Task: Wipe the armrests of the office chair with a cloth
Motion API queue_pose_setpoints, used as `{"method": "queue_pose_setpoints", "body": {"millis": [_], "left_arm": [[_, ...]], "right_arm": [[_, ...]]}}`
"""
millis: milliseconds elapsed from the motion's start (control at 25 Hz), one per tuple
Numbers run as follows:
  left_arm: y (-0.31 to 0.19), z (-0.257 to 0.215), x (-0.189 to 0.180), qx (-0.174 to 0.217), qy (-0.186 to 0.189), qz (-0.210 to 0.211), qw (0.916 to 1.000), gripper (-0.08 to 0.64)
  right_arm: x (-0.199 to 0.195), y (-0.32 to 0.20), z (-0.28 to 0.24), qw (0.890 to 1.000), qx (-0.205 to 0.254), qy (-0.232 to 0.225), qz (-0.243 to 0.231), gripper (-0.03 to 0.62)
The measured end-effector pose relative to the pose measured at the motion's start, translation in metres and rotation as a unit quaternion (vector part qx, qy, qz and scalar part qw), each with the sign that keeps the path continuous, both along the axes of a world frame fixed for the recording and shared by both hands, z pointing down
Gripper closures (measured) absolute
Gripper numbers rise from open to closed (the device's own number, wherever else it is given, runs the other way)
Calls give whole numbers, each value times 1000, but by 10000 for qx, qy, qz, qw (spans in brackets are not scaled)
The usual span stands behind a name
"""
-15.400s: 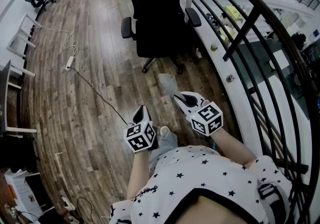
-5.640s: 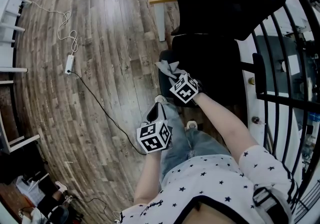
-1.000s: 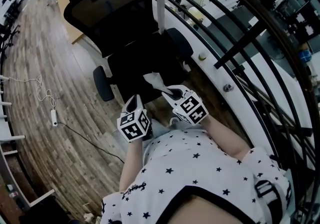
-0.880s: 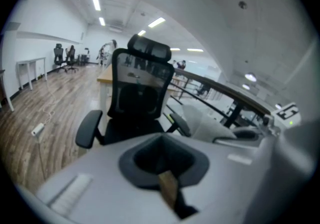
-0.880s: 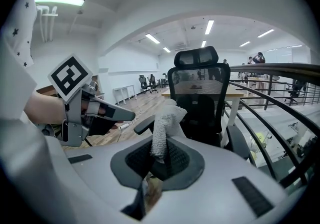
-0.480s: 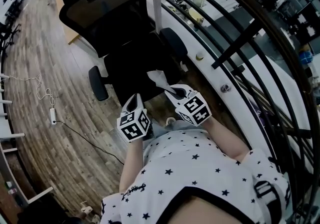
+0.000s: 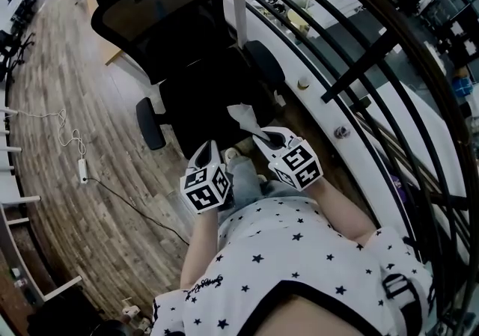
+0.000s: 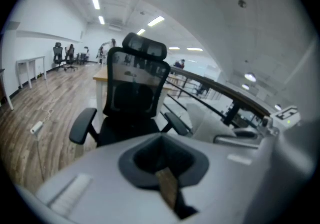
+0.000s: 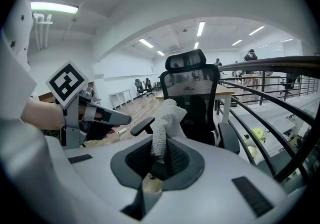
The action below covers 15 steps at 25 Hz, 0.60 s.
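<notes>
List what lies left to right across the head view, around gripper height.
Power strip → chair's picture-left armrest → left gripper → right gripper, shut on the cloth → railing post.

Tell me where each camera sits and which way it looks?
Head view: on the person's head, looking steeply down at the chair; shirt, forearms, left gripper and right gripper show.
Left gripper view: on the left gripper, facing the chair; only its own shell shows.
Right gripper view: on the right gripper, facing the chair past the cloth; left gripper and a forearm show.
Shared: all see the chair.
</notes>
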<state>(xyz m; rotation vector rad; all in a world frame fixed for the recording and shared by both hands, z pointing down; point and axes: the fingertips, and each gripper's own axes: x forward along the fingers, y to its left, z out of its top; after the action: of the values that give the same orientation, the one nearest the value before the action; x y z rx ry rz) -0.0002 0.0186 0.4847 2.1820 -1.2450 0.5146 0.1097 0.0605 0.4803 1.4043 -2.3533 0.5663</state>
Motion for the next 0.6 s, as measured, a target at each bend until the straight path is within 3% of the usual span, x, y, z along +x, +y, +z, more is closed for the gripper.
{"method": "queue_pose_setpoints", "body": {"millis": [600], "left_arm": [[-28,15,21,-210,-70,193,9996,555]], "right_arm": [[43,-35,7,9992,-121,120,350,561]]}}
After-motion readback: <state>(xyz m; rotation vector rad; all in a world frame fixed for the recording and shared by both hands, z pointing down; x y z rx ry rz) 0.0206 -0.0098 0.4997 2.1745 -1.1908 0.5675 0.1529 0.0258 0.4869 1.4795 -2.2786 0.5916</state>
